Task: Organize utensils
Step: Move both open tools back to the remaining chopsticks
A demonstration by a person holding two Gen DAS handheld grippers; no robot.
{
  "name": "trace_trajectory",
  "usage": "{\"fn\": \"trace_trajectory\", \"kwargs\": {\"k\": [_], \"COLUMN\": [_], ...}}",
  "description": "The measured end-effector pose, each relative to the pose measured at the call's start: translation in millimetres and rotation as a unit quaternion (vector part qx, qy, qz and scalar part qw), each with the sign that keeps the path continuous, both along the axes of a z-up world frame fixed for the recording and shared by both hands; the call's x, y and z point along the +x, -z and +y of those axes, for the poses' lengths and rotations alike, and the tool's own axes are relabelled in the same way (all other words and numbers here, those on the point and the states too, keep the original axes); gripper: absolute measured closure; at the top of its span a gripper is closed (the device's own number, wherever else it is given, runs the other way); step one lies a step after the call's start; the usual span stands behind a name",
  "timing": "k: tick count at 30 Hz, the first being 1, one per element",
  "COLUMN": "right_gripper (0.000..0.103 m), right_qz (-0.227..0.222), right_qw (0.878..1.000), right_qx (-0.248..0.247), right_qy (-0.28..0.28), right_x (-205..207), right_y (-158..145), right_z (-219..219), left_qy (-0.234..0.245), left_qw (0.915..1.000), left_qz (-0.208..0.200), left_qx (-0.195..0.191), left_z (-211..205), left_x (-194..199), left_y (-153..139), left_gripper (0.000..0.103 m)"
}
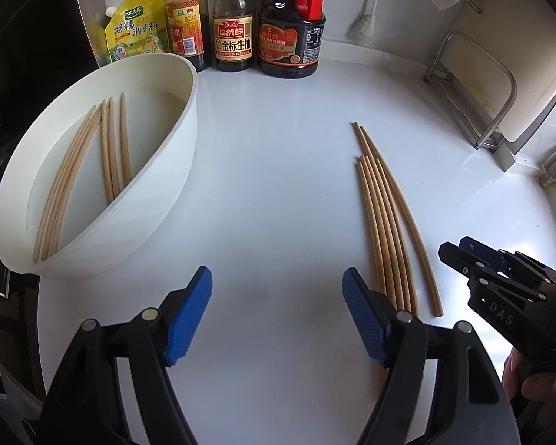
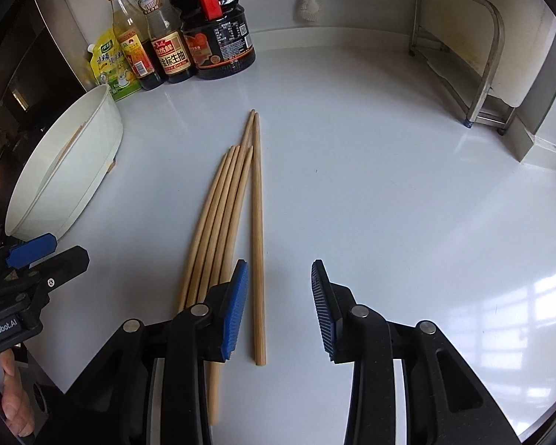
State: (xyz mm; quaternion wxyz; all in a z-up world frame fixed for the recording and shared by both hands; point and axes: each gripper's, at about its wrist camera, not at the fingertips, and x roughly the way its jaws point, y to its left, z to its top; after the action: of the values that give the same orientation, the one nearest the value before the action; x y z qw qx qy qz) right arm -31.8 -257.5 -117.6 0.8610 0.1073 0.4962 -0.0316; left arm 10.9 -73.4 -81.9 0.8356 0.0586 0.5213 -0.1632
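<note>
Several wooden chopsticks [image 1: 385, 215] [image 2: 222, 215] lie side by side on the white counter. Several more chopsticks [image 1: 107, 155] lie inside a white tub [image 1: 189, 118] [image 2: 103, 129] at the left. My left gripper [image 1: 278, 296] [image 2: 48, 248] hangs open over bare counter between the tub and the loose chopsticks, its right pad [image 1: 363, 319] beside their near ends. My right gripper [image 2: 280, 289] [image 1: 459, 252] is open above the near ends. The outermost chopstick [image 2: 257, 222] lies between its jaws by the left pad [image 2: 237, 307], with neither pad pressing on it.
Sauce bottles [image 1: 233, 29] [image 2: 174, 44] and a yellow seasoning pouch [image 1: 137, 29] stand along the back wall. A metal rack [image 1: 474, 85] [image 2: 478, 55] stands at the back right, a brush [image 1: 363, 26] hangs on the wall, and a dark stove [image 2: 18, 74] is at the left.
</note>
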Motion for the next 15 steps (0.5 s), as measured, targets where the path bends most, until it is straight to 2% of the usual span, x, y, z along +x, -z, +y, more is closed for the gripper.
{"fn": "trace_trajectory", "kwargs": {"k": [7, 15], "right_gripper": [0.069, 0.069], "right_qz": [0.0, -0.005], "right_qw": [1.0, 0.999], "right_qx": [-0.009, -0.022], "right_qy": [-0.021, -0.028], "right_x": [24, 31], "right_y": [14, 18], "right_z": [3, 2], "left_qy": [-0.007, -0.015], "left_qw": [0.9999, 0.9998], "left_qz": [0.003, 0.011], "left_qx": [0.007, 0.004], "left_z": [-3, -3], "left_x": [1, 4], "left_y": [9, 17], "left_gripper": [0.032, 0.032]}}
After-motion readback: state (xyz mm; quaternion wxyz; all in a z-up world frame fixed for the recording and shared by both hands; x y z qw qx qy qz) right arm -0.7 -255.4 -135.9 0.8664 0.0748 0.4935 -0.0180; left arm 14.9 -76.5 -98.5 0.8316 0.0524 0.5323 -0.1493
